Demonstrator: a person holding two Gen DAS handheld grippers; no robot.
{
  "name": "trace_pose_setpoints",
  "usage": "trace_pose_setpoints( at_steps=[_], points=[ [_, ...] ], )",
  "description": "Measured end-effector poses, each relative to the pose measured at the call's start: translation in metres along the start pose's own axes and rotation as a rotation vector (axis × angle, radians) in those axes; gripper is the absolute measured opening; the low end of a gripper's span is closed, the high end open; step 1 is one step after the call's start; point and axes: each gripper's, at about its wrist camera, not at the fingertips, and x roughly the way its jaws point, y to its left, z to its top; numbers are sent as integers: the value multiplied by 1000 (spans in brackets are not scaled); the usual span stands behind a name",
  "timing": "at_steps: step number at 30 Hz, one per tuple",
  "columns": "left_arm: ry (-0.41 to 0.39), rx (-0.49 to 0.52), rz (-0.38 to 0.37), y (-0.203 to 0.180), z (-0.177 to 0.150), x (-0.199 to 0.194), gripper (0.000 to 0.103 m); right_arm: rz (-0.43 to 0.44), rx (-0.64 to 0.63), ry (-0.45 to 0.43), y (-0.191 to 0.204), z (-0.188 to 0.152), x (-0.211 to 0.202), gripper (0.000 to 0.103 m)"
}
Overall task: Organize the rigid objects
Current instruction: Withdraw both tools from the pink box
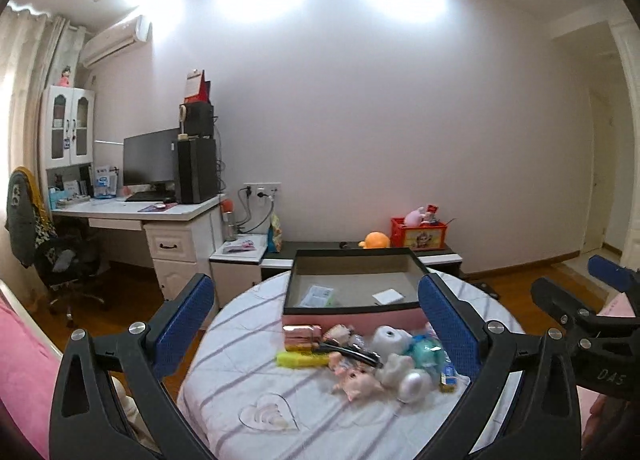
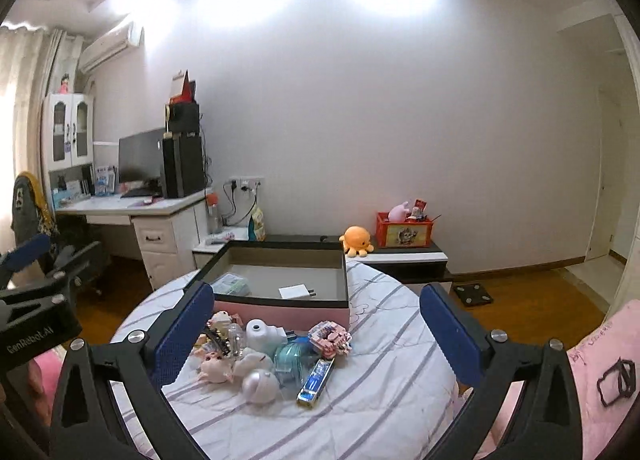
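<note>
Right wrist view, near: right gripper (image 2: pixel 316 324), fingers spread wide, holding nothing; left gripper (image 1: pixel 316 312) likewise wide open and empty, left of it. Table (image 2: pixel 400 340), round, striped cloth. Heap of small toys (image 2: pixel 256 356) on the cloth, ahead and slightly left of the right fingers, between the left ones. Blue-and-gold stick (image 2: pixel 316 378): nearest piece on the heap's right edge, long axis running near-left to far-right; judged closer to the right gripper. Brick model (image 2: pixel 330 338) just beyond. Farther: open pink box (image 2: pixel 280 310), touching the heap's far side, card and packet inside
</note>
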Motion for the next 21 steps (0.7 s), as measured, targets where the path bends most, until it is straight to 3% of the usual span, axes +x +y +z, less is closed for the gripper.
trace_pose_setpoints(
  at_steps=[11, 21],
  points=[
    [-17, 50, -20, -16, -2, -22, 103, -30, 1, -36, -2, -10, -34, 103],
    [-5, 48, -23, -15, -6, -16, 103, -41, -3, -15, -3, -14, -28, 103]
  ],
)
